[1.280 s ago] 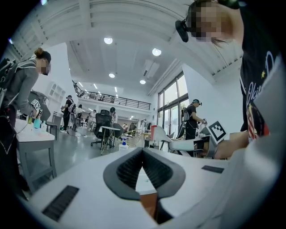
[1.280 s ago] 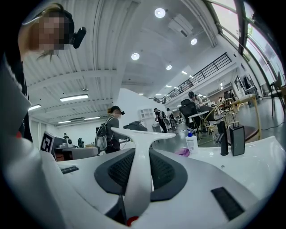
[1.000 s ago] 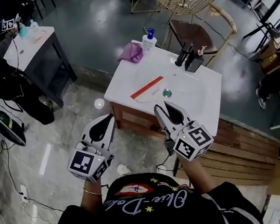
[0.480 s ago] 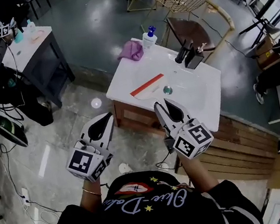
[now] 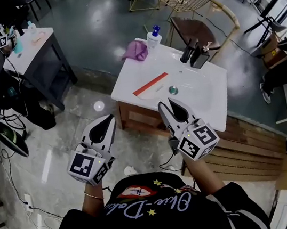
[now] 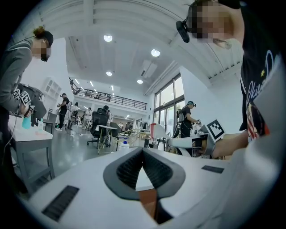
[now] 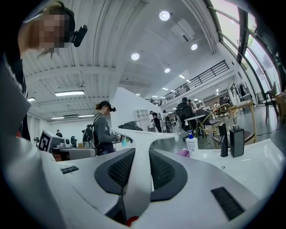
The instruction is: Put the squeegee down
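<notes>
Your right tongs (image 5: 166, 104) are clamped on the squeegee (image 5: 150, 84), both pads pressed against its white handle, and that grip looks the same as it did a second ago. The squeegee is held level in the air. Its red-edged blade points away from you and, seen from above, reads over the near left part of the white tabletop (image 5: 209, 103), beside the drain (image 5: 172, 90). How high it sits above the surface I can't tell.

Your left tongs (image 5: 109, 119) are closed tip to tip with nothing between them, over the floor short of the tabletop's near edge.

Little has changed: the tabletop has slid slightly up and right in your head view, while both tongs keep their places relative to each other. So the put-down looks not yet begun. You probably need to lower the blade flat onto the bare near left corner, clear of the purple cloth (image 5: 135, 50) at the far left corner, before letting the pads part.
</notes>
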The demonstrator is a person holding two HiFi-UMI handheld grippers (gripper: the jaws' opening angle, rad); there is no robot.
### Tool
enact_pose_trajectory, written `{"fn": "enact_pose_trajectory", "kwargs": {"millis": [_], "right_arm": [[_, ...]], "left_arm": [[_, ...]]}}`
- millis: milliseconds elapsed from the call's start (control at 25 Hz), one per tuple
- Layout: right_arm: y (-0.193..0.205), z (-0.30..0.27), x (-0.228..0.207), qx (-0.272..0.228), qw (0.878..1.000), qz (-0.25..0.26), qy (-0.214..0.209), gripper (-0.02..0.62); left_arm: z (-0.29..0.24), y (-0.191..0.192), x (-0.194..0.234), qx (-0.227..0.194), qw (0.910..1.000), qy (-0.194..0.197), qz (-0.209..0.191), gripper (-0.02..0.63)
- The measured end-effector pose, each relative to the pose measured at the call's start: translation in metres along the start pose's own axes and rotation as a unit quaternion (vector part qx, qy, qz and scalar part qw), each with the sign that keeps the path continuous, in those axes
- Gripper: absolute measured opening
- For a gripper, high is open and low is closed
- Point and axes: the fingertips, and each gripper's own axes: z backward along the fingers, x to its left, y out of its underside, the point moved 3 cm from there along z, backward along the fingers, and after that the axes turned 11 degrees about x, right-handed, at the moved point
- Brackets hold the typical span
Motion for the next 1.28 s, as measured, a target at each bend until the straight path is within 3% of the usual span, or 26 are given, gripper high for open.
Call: {"fn": "enact_pose_trajectory", "kwargs": {"millis": [1280], "right_arm": [[0.001, -0.019, -0.012, 0.01, 1.0, -0.001, -0.011, 0.109]], "left_arm": [[-0.008, 0.005, 0.004, 0.023, 0.9996, -0.007, 0.012, -0.005]]}}
